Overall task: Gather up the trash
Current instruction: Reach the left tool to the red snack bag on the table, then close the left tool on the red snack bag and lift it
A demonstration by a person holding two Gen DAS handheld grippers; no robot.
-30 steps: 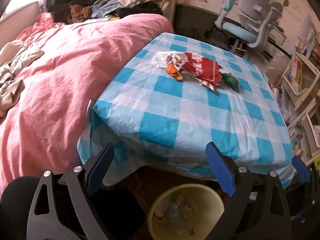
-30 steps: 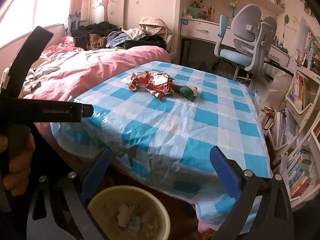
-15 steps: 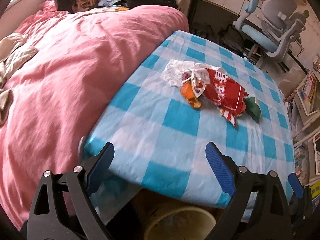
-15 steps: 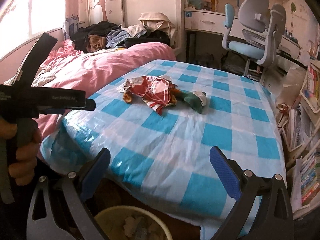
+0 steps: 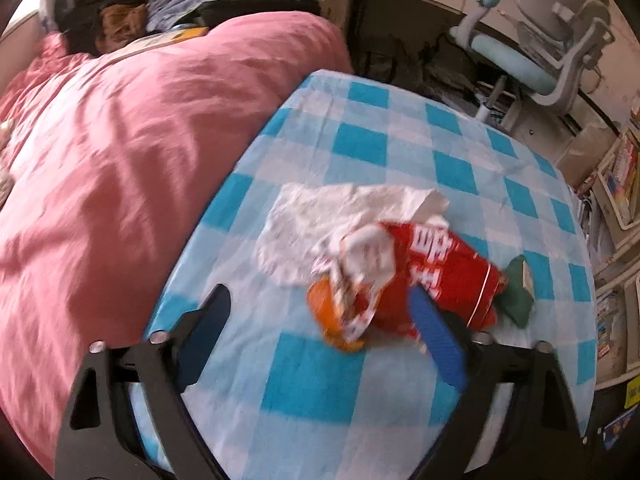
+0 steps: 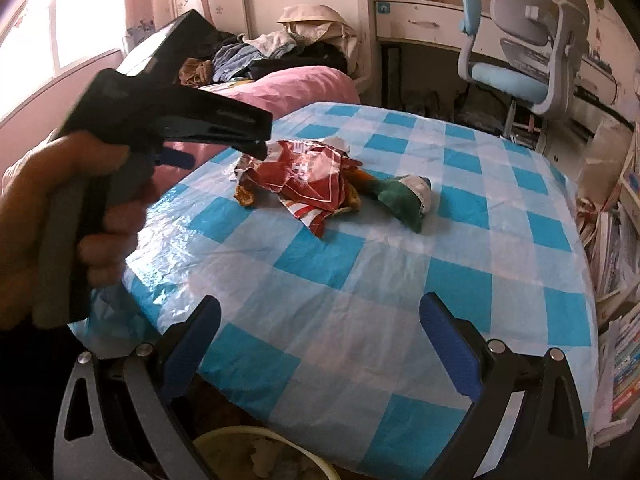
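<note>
Covering the table, blue-checked cloth [image 6: 384,280], pink bed [image 5: 100,184] beside, left gripper [image 5: 324,332] fingers closing, right gripper [image 6: 320,344] fingers spread.

Two wrist fisheyes, left steep and close, right lower and farther; shared checked table [image 5: 360,380].

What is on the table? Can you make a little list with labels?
table: blue checked cloth
trash: red wrapper, white paper, orange bit, green piece, all in one pile
bin: yellow, below the table's near edge, paper inside
left tool: closing, over the pile, nothing gripped yet
right tool: open, empty, near the table's edge
beside table: pink bed
</note>
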